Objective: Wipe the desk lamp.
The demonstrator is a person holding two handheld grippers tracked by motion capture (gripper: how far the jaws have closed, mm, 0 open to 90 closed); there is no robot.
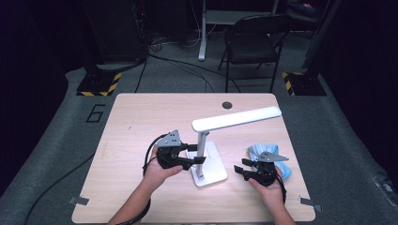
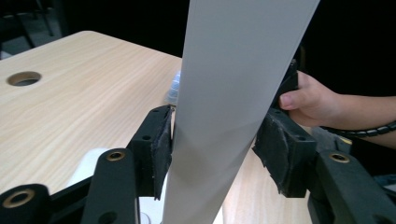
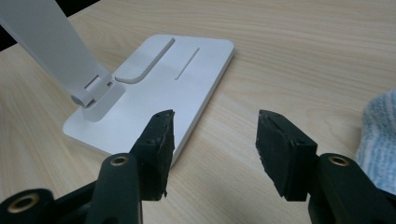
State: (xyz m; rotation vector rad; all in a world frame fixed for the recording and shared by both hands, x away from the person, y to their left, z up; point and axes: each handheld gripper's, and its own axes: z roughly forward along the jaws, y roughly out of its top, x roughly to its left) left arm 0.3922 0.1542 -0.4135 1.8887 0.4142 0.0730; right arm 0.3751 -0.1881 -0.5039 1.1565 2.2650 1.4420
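One desk lamp (image 1: 206,150), one blue cloth (image 1: 268,157), two grippers. My left gripper (image 1: 196,153) clamps the lamp's upright post at table (image 1: 141,122) centre; its head runs long toward far right. My right gripper (image 1: 240,168) is unclenched, empty, between lamp base and cloth.

Lamp (image 1: 206,154) left of cloth (image 1: 265,154)

The lamp (image 1: 206,154) is plain white from base to head. The counter (image 1: 141,122) is pale wood with fine grain. Each tool, left (image 1: 196,153) and right (image 1: 240,167), is black with a grey plate. The cloth (image 1: 263,152) is light blue, faintly striped.
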